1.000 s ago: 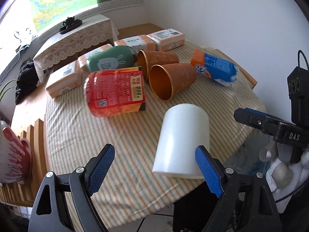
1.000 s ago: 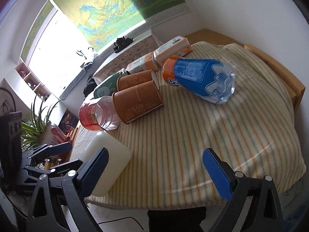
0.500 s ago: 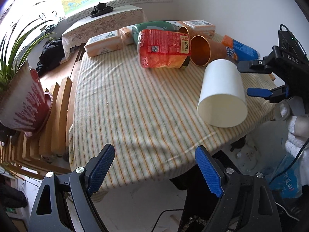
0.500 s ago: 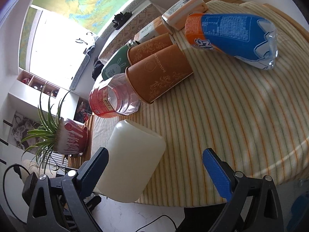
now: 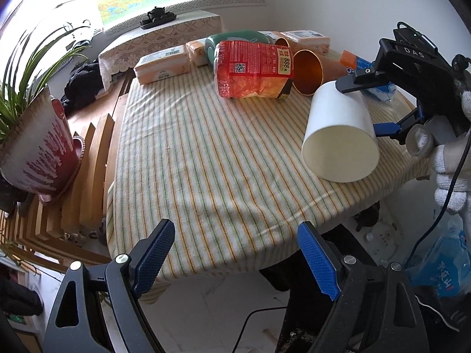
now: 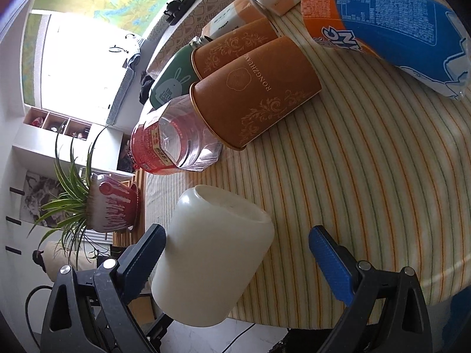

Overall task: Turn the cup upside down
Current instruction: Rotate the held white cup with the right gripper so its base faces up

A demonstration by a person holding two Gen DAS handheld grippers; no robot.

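The white cup (image 5: pixel 341 135) lies on its side near the right edge of the striped worktop (image 5: pixel 206 153), and the right claw (image 6: pixel 238 253) — spread wide, grasping nothing — now straddles it, one finger (image 6: pixel 141 261) touching its side where a second ago it stood clear. The left claw (image 5: pixel 235 253) has backed off past the worktop's near edge — released, fingers apart.
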